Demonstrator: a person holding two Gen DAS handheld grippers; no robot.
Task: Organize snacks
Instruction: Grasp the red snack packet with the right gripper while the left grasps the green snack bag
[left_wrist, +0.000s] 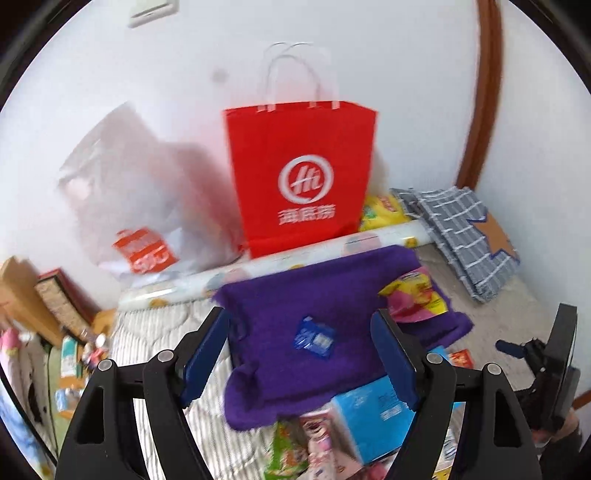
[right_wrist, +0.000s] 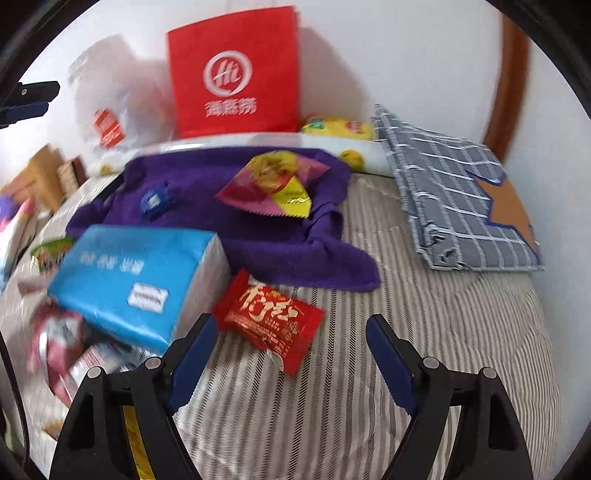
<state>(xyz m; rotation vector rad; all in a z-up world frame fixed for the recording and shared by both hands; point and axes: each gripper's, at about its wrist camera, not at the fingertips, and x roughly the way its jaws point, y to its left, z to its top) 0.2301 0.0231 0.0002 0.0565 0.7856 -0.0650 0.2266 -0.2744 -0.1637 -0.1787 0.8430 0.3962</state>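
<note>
A purple cloth (left_wrist: 295, 306) (right_wrist: 258, 206) lies on the striped bed. A small blue packet (left_wrist: 314, 338) (right_wrist: 154, 199) and a yellow-pink snack bag (left_wrist: 413, 299) (right_wrist: 277, 184) rest on it. A red snack packet (right_wrist: 269, 321) lies on the bed just ahead of my right gripper (right_wrist: 291, 354), which is open and empty. My left gripper (left_wrist: 303, 354) is open and empty, hovering above the cloth near the blue packet. A blue tissue pack (left_wrist: 373, 413) (right_wrist: 136, 277) lies beside the cloth, with several snack packets (left_wrist: 306, 446) (right_wrist: 59, 343) near it.
A red paper bag (left_wrist: 301, 177) (right_wrist: 234, 74) stands against the wall beside a white plastic bag (left_wrist: 140, 192) (right_wrist: 110, 96). A folded grey checked cloth (left_wrist: 465, 236) (right_wrist: 461, 206) lies at right. A yellow bag (right_wrist: 336, 127) and a rolled sheet (left_wrist: 258, 269) lie behind the purple cloth.
</note>
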